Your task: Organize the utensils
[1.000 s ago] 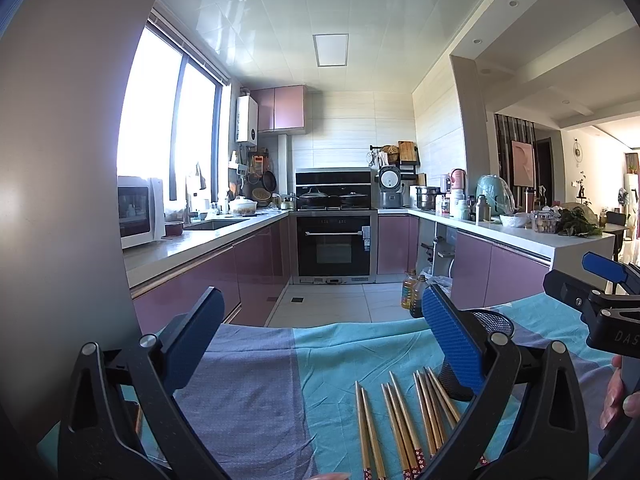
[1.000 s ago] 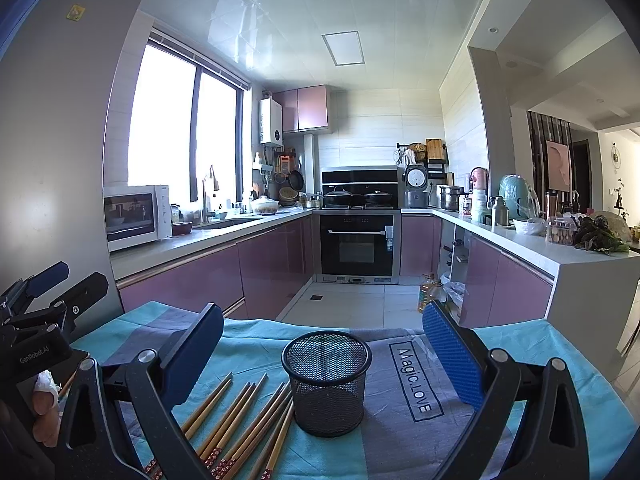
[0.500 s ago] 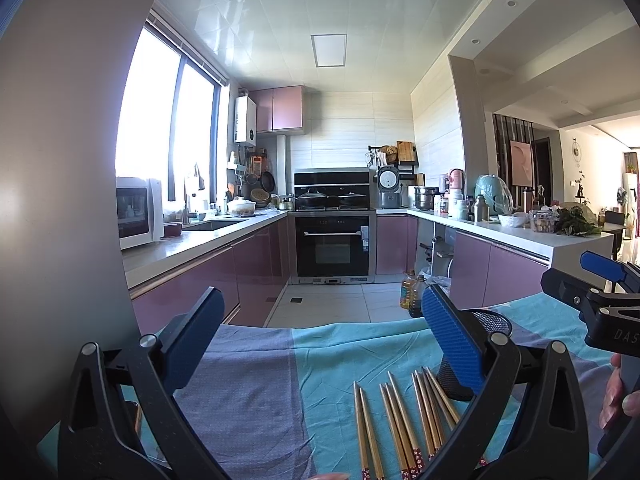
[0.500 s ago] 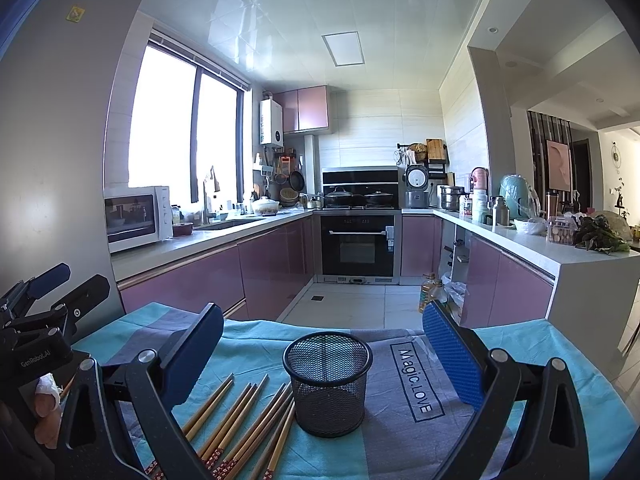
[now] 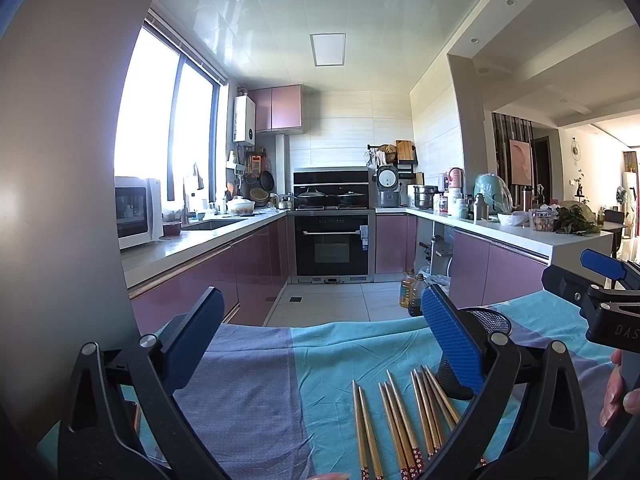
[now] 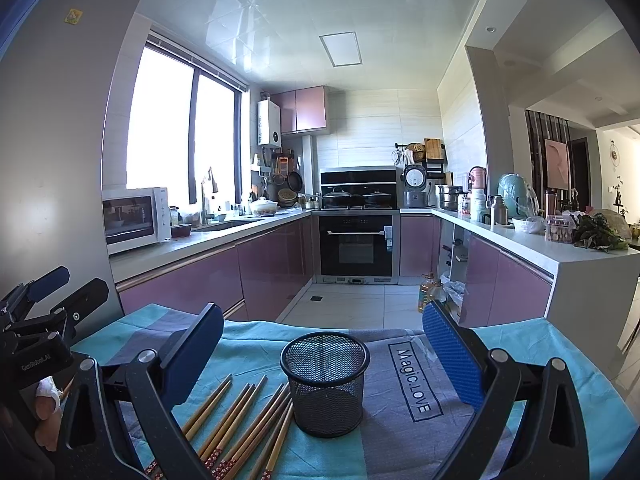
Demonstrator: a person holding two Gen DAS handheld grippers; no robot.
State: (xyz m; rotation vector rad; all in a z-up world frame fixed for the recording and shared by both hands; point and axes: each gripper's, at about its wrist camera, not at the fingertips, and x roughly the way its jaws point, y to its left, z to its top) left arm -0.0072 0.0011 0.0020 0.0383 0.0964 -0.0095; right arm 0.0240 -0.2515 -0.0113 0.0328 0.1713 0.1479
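Left tongs: released, jaws wide, holding nothing, above the cloth.
Right tongs: released too, empty, framing the mesh cup.
Chopsticks: loose row on the tablecloth, tips just beside the cup's left.
My step: I judge none binned yet; pinch one stick mid-shaft, squarely, then tip it upright into the cup.

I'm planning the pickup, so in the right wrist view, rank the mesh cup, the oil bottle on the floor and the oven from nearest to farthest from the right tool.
1. Mesh cup: on the cloth, between the tool's fingers.
2. Oil bottle: floor, right of centre.
3. Oven: far wall.
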